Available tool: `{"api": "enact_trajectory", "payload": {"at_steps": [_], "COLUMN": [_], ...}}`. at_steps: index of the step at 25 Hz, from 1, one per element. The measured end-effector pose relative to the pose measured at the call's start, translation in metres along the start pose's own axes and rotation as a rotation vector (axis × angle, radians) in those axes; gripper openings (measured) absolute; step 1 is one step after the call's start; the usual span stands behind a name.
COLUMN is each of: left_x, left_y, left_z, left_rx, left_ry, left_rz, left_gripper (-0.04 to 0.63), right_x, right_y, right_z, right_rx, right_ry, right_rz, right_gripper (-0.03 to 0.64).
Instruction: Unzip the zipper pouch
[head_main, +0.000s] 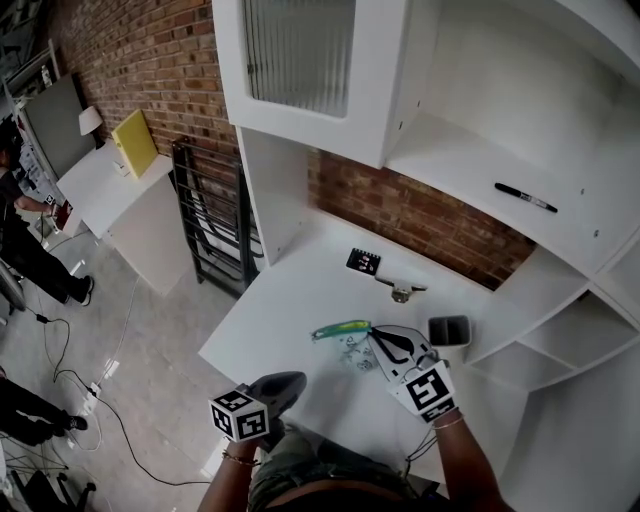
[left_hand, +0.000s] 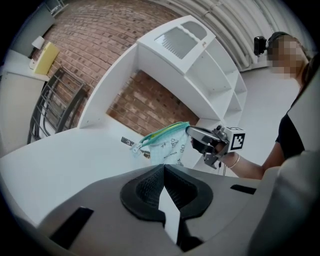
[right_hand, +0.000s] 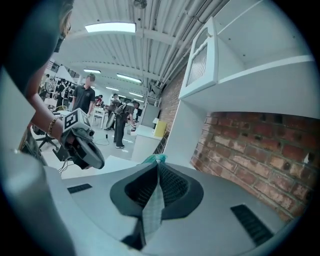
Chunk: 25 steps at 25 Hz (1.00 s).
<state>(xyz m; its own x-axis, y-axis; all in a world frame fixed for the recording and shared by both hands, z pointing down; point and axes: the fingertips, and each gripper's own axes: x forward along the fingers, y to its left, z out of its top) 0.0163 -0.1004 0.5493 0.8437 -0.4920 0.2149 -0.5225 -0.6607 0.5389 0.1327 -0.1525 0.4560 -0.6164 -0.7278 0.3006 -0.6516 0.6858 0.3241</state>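
Item, left gripper (head_main: 290, 383): we log it held low at the near edge of the white desk (head_main: 290, 300), pointing roughly level, its fingers (left_hand: 147, 187) pressed together on nothing. Item, right gripper (head_main: 376, 336): out over the desk, fingers clamped on one end of the zipper pouch (head_main: 342, 331), teal zipper edge uppermost, printed body hanging below. We cannot tell whether it touches the desk. Surroundings: white shelving with a black marker (head_main: 525, 197), brick wall (head_main: 420, 215), black rack (head_main: 210, 215), grey floor.
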Motion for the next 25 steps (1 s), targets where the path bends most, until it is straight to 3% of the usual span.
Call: {"api": "enact_trajectory", "payload": {"at_steps": [12, 17, 25], "left_x": [-0.006, -0.007, -0.012], "left_y": [0.018, 0.025, 0.034], "left_z": [0.01, 0.012, 0.015], "left_rx": [0.017, 0.015, 0.014], "left_ry": [0.004, 0.013, 0.004], "left_rz": [0.013, 0.021, 0.05], "left_gripper": [0.003, 0.003, 0.002], "right_x": [0.074, 0.106, 0.143], "right_y": [-0.055, -0.081, -0.089], "right_z": [0.011, 0.014, -0.022], "right_rx": [0.005, 0.074, 0.137], "right_ry": [0.004, -0.015, 0.062], "right_rz": [-0.035, -0.059, -0.055], "right_gripper": [0.012, 0.012, 0.012]}}
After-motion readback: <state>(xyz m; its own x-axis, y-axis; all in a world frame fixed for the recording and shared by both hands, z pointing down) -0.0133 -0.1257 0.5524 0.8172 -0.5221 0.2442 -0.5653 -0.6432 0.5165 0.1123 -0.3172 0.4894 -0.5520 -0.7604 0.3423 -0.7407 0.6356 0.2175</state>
